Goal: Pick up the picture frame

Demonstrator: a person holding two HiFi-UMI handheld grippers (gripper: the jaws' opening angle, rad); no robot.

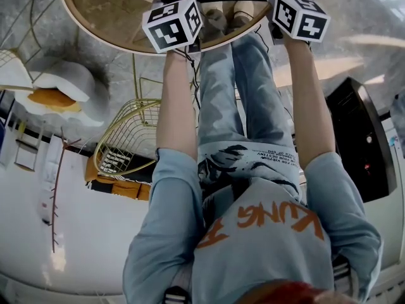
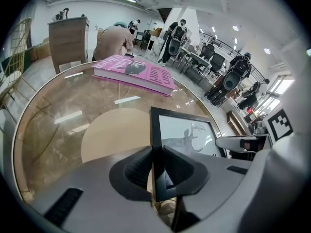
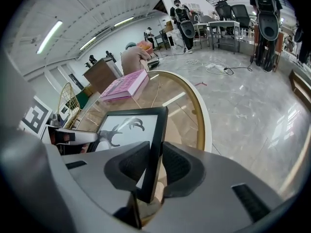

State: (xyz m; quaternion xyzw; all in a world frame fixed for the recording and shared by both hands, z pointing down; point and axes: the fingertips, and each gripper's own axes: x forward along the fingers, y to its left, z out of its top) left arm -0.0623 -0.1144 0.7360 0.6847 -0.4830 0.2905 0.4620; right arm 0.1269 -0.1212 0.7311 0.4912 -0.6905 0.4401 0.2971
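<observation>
Spreading across both gripper views is a round glass table (image 2: 58, 106) with a gold rim and a marbled brown sheen; a pale round base (image 2: 114, 135) shows through the middle of the surface. In the head view the same table (image 1: 101, 11) fills the top of the picture, with the person's two bare forearms reaching up to it and a gold wire chair (image 1: 126, 138) on the floor to the left.

A pink book (image 2: 136, 73) lies flat near the far edge of the surface, well apart from everything else on it.

The picture frame (image 2: 187, 135), black-bordered with a dark antlered deer on white, stands upright at the near edge of the surface, between the two grippers. Whether its lower edge touches the glass cannot be told, since the gripper bodies cover it.

The left gripper (image 2: 155, 152) has its jaws drawn in on the frame's left side bar, a ribbed pad (image 2: 138, 164) pressing on each face of it. The right gripper (image 3: 156, 154) is closed the same way on the frame's right side bar (image 3: 156, 130), which sits slightly tilted between its pads, with the jaws no wider apart than the bar's thickness. Each gripper holds only the frame.
</observation>
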